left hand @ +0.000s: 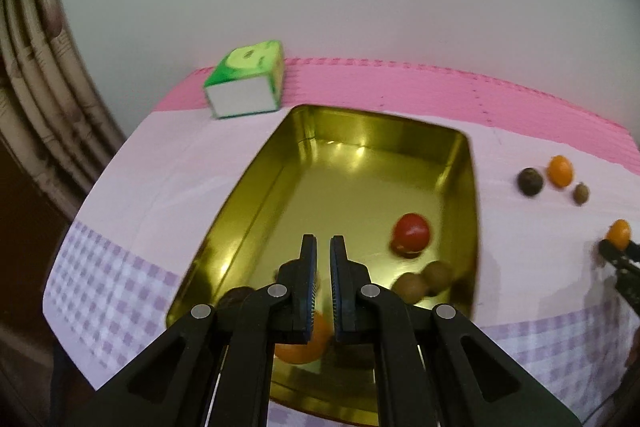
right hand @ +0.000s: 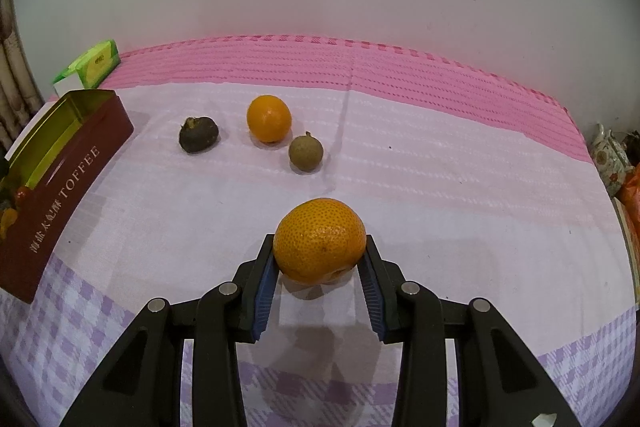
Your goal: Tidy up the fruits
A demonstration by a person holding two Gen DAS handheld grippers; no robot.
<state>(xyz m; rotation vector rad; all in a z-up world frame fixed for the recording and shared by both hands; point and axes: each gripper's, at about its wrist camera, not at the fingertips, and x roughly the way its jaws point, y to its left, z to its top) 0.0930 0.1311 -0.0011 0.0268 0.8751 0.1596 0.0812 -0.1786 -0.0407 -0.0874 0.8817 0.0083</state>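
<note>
Orange upright on cloth, gold tin holding, seemingly, five fruits

We've got two fisheye cams, one riding each claw, both tilted down over the worktop toward the back wall. Ours on the left sits close above the gold tin, looking straight into it. The right one looks from further right, tin at its left edge. Both catch the green box and the loose fruit.
</note>
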